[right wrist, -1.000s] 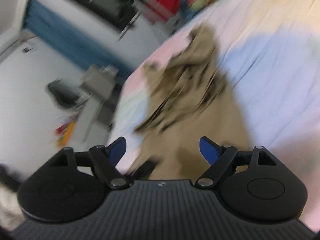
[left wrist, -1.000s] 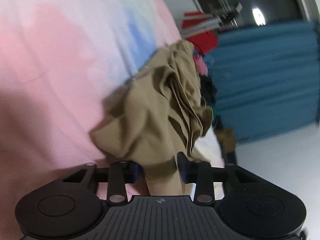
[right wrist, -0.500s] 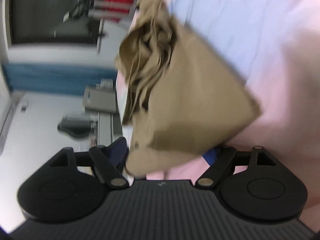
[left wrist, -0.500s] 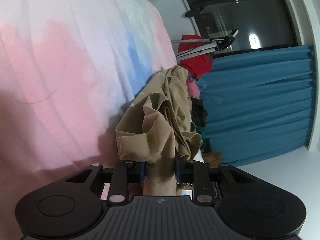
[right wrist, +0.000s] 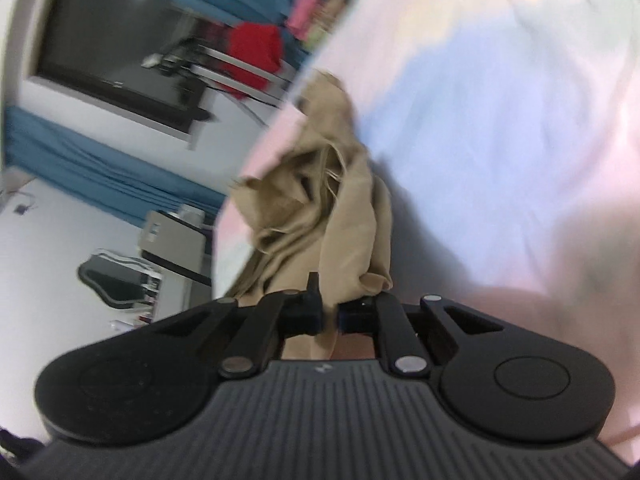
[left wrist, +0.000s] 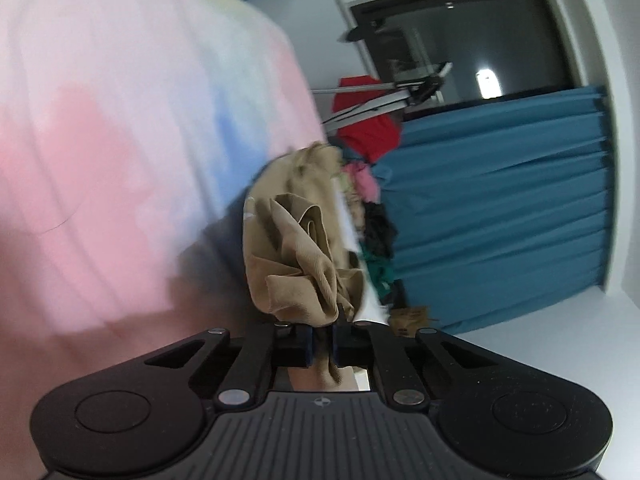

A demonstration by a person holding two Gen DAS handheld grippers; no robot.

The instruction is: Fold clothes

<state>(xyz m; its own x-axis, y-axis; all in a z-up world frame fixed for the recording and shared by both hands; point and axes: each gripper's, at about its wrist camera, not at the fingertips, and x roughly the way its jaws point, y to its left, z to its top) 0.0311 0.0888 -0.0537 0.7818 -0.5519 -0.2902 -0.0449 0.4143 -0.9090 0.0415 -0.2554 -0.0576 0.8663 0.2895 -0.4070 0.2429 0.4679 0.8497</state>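
A crumpled tan garment (left wrist: 298, 240) lies bunched on the pastel pink-and-blue bed sheet (left wrist: 120, 140). My left gripper (left wrist: 323, 342) is shut on a fold of the tan garment, and the cloth rises in a bundle right ahead of the jaws. In the right wrist view the same tan garment (right wrist: 320, 208) hangs in a twisted bundle. My right gripper (right wrist: 330, 314) is shut on its near end. The far end of the garment rests on the sheet (right wrist: 500, 120).
A pile of other clothes (left wrist: 368, 208) in pink, black and green lies at the bed's far edge. A red garment (left wrist: 370, 124) hangs on a metal rack. Blue curtains (left wrist: 500, 208) and a dark window (left wrist: 460, 40) stand behind. A chair (right wrist: 116, 280) and cabinet (right wrist: 172, 240) stand beside the bed.
Both grippers closed on the tan garment: the left narrowed from a loose hold to a tight pinch, the right went from open to shut. The garment is gathered and lifted into a bundle.
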